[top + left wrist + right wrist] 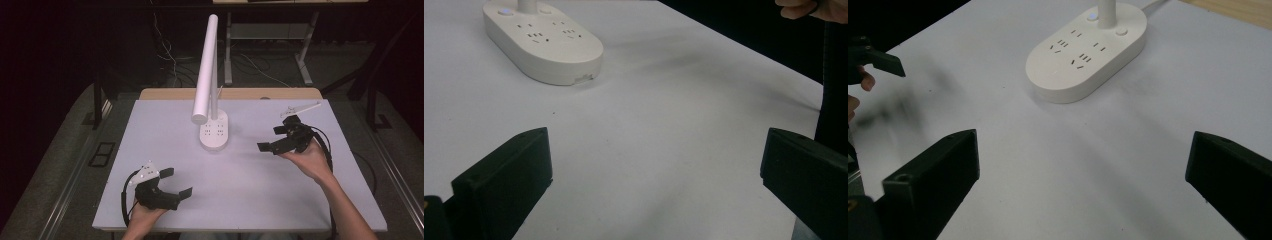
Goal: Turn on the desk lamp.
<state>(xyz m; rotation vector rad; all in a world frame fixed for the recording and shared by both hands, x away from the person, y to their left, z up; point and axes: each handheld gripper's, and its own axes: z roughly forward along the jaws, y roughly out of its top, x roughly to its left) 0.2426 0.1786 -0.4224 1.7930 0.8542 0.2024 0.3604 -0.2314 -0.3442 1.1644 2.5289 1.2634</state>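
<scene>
A white desk lamp (206, 75) stands on an oval base with power sockets (214, 131) at the middle back of the white table (240, 200). The same base (544, 42) lies far ahead of the left gripper (656, 175), and it (1085, 50) sits ahead of the right gripper (1083, 185). My left gripper (176, 183) is held near the front left edge, open and empty. To the right of the lamp base, my right gripper (274, 138) is open too, with nothing between its jaws.
A wooden strip (230, 93) runs along the table's back edge. A small white piece (300, 108) lies at the back right corner. Desk legs and cables (260, 65) stand on the floor behind.
</scene>
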